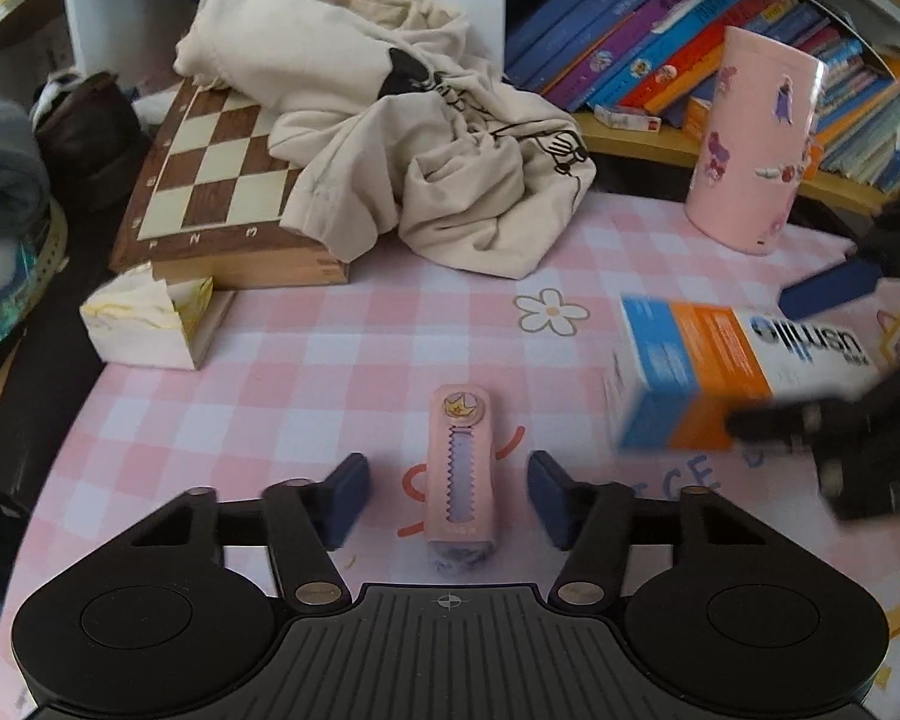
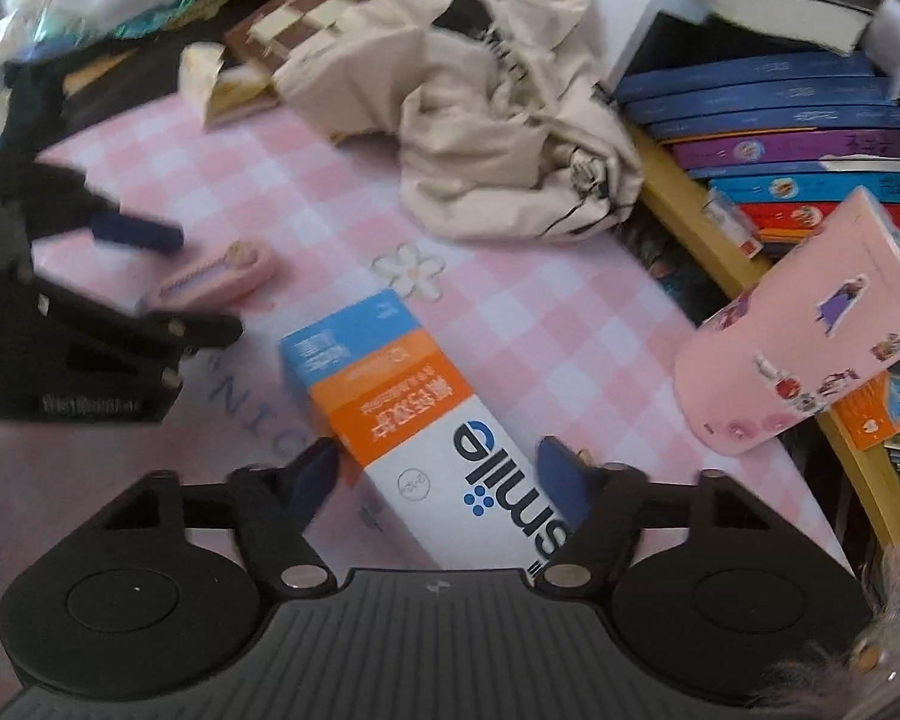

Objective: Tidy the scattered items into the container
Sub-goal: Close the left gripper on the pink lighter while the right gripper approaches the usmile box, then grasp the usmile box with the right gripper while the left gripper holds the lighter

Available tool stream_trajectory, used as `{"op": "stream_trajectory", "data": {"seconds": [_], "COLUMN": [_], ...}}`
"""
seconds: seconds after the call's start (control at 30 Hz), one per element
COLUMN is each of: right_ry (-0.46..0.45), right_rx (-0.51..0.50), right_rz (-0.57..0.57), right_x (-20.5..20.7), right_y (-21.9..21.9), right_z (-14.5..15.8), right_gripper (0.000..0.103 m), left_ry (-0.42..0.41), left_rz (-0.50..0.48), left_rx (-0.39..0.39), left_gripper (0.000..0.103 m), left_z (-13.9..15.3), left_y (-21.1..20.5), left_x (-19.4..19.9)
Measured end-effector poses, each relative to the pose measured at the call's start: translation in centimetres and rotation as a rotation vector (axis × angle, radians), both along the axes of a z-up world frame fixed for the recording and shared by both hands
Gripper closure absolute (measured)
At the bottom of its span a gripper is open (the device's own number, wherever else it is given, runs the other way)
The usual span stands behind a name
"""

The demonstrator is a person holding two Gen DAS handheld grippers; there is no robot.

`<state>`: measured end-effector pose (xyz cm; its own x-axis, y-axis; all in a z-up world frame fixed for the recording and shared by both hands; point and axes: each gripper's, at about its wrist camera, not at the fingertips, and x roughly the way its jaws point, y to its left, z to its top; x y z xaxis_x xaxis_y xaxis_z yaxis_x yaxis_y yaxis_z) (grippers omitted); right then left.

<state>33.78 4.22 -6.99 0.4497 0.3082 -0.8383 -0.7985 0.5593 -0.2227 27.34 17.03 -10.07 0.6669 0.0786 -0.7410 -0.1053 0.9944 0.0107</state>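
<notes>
Here, one box (image 2: 408, 420), one eraser (image 1: 462, 468).

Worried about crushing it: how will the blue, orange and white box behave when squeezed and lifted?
The box looks like thin printed card, so probably light and likely to dent under a hard squeeze. Its flat sides should not roll. It is long, and the right claw straddles one end, so it may droop.

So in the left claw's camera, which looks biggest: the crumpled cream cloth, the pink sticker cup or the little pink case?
Largest to smallest as they look:
1. Crumpled cream cloth
2. Pink sticker-covered cup
3. Small pink case

The case sits nearest the camera, so it looks bigger than it is.
</notes>
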Motion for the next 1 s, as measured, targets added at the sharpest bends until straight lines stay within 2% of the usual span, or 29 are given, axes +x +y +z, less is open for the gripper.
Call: {"op": "stream_trajectory", "data": {"seconds": [0.03, 0.1, 0.2, 0.3, 0.33, 0.37, 0.4, 0.43, 0.5, 0.6, 0.7, 0.8, 0.9, 1.0], "right_ry": [-0.005, 0.014, 0.090, 0.221, 0.242, 0.216, 0.188, 0.143, 0.076, 0.069, 0.140, 0.212, 0.247, 0.402], "right_rx": [0.014, 0.039, 0.100, 0.179, 0.187, 0.179, 0.170, 0.150, 0.121, 0.032, -0.012, 0.001, 0.023, 0.114], "right_rz": [-0.010, -0.024, -0.076, -0.149, -0.152, -0.133, -0.114, -0.092, -0.048, -0.007, -0.050, -0.076, -0.137, -0.240], "right_x": [0.0, -0.1, -0.1, 0.4, 0.4, 0.2, 0.0, -0.1, -0.1, 1.3, 3.7, 4.9, 4.6, 3.6], "right_y": [0.0, 0.1, -0.2, -0.9, -1.0, -0.9, -0.8, -0.7, -0.6, 0.0, 0.0, -0.2, -0.7, -2.2], "right_z": [0.2, 0.7, 1.4, 1.9, 2.0, 2.2, 2.4, 2.6, 2.9, 2.0, 0.7, 0.0, 0.2, 0.6], "right_gripper": [0.058, 0.070, 0.090, 0.091, 0.091, 0.090, 0.075, 0.050, 0.032, 0.030, 0.031, 0.031, 0.039, 0.050], "left_ry": [-0.004, -0.008, -0.003, 0.003, 0.005, 0.005, 0.004, 0.004, 0.004, 0.005, 0.004, 0.010, -0.001, -0.020], "left_rz": [-0.006, -0.017, -0.027, -0.041, -0.038, -0.032, -0.027, -0.023, -0.018, -0.018, -0.015, -0.015, -0.018, -0.018], "left_rx": [0.003, -0.004, -0.071, -0.115, -0.120, -0.121, -0.122, -0.124, -0.129, -0.136, -0.145, -0.153, -0.166, -0.175], "left_gripper": [0.059, 0.080, 0.080, 0.080, 0.080, 0.080, 0.080, 0.080, 0.080, 0.080, 0.080, 0.080, 0.080, 0.080], "left_z": [0.0, 0.2, 0.4, 0.6, 0.7, 0.7, 0.8, 0.8, 0.9, 0.9, 0.9, 0.8, 1.1, 1.3], "left_y": [-0.1, 0.0, 0.4, 0.5, 0.5, 0.5, 0.6, 0.6, 0.8, 0.8, 0.9, 1.0, 1.1, 1.2], "left_x": [-0.1, -0.3, -0.9, -2.1, -2.5, -3.0, -3.2, -3.4, -3.6, -3.7, -3.8, -4.0, -4.5, -4.8]}}
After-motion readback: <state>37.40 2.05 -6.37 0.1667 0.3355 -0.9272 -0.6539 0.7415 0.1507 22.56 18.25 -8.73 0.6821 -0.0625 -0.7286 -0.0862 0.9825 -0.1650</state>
